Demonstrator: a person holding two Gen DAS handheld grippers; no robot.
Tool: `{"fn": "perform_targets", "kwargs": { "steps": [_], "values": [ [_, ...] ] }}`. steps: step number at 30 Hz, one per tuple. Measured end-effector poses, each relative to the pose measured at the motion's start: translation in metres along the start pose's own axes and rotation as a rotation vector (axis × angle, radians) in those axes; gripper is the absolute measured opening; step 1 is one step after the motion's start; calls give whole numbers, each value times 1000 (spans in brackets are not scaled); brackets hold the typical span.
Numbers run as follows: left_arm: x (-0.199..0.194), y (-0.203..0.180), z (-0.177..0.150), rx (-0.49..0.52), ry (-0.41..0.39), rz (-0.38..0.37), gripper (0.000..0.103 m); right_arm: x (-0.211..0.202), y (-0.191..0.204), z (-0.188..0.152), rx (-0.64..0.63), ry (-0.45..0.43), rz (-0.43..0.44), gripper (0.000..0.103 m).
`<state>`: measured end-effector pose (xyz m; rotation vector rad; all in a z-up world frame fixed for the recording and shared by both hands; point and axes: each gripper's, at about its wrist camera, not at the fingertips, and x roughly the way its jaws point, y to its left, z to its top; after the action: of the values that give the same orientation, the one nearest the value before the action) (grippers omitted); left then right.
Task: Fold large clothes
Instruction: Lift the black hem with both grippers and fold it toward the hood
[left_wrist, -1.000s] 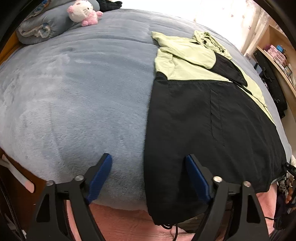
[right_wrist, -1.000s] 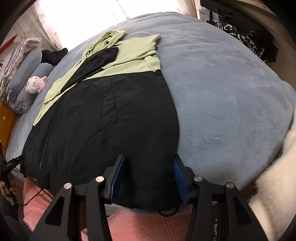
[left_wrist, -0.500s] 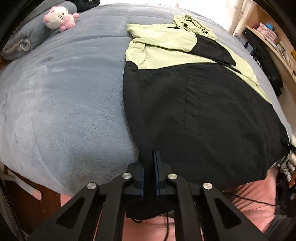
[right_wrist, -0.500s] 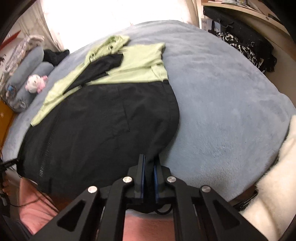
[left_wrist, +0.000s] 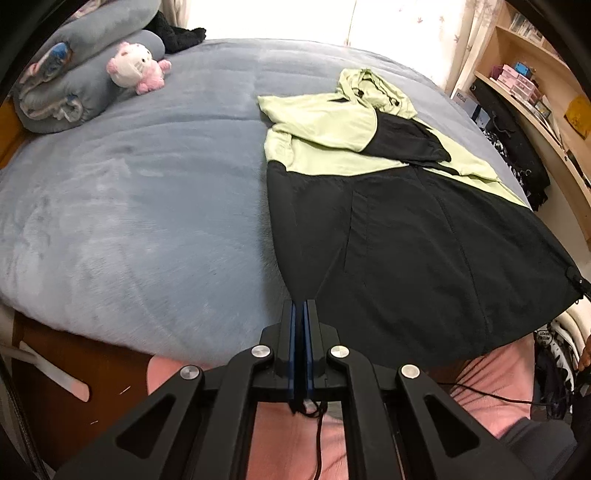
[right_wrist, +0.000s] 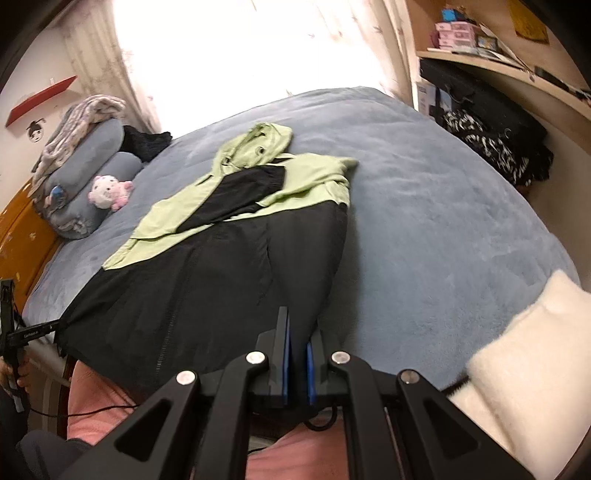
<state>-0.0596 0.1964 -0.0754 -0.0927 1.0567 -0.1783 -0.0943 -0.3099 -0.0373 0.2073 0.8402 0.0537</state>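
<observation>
A black and light-green hooded jacket (left_wrist: 406, 229) lies spread on a blue-grey bed (left_wrist: 140, 206), hood at the far end, sleeves folded across the chest. My left gripper (left_wrist: 300, 310) is shut on the jacket's near left hem corner, lifted off the bed. In the right wrist view the jacket (right_wrist: 229, 266) shows again. My right gripper (right_wrist: 297, 332) is shut on the near right hem corner, also raised, with the black cloth pulled up between its blue pads.
A pink and white plush toy (left_wrist: 138, 70) and rolled grey bedding (left_wrist: 74, 85) lie at the bed's far left. A wooden shelf (left_wrist: 535, 92) with boxes and dark bags stands on the right. A cream fluffy cushion (right_wrist: 524, 354) sits at my near right.
Both grippers went from open around the jacket's near hem to shut on it, then lifted and drew back, pulling the hem corners up off the bed.
</observation>
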Motion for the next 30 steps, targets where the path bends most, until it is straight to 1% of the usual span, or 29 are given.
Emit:
{"fn": "perform_targets", "kwargs": {
  "steps": [2, 6, 8, 12, 16, 18, 19, 21, 22, 24, 25, 29, 30],
  "values": [
    [-14, 6, -2, -16, -11, -6, 1, -9, 4, 1, -16, -4, 11, 6],
    [-20, 11, 6, -33, -19, -20, 1, -21, 8, 0, -38, -14, 14, 6],
    [-15, 13, 7, -41, -11, -26, 1, -17, 4, 1, -27, -12, 8, 6],
    [2, 13, 7, -82, 32, -67, 1, -9, -6, 5, 29, -4, 16, 6],
    [15, 15, 10, -133, 43, -122, 1, -4, -11, 9, 43, -2, 6, 6],
    [22, 16, 12, -139, 47, -125, 1, 0, -13, 12, 42, 2, -5, 6],
    [28, 16, 12, -142, 61, -130, 1, 3, -13, 13, 37, 8, -12, 6],
    [42, 16, 8, -153, 101, -162, 2, 9, -16, 14, 41, 27, -24, 6],
    [52, 20, 5, -169, 127, -136, 3, 14, -19, 13, 48, 42, -28, 6],
    [65, 24, 0, -174, 165, -109, 17, 19, -22, 10, 53, 59, -34, 6],
    [71, 28, -3, -190, 186, -101, 20, 21, -23, 9, 57, 68, -35, 6],
    [83, 39, -12, -218, 205, -103, 41, 27, -28, 6, 70, 93, -36, 6],
    [85, 40, -13, -215, 205, -103, 43, 28, -28, 7, 72, 96, -36, 6]
  ]
}}
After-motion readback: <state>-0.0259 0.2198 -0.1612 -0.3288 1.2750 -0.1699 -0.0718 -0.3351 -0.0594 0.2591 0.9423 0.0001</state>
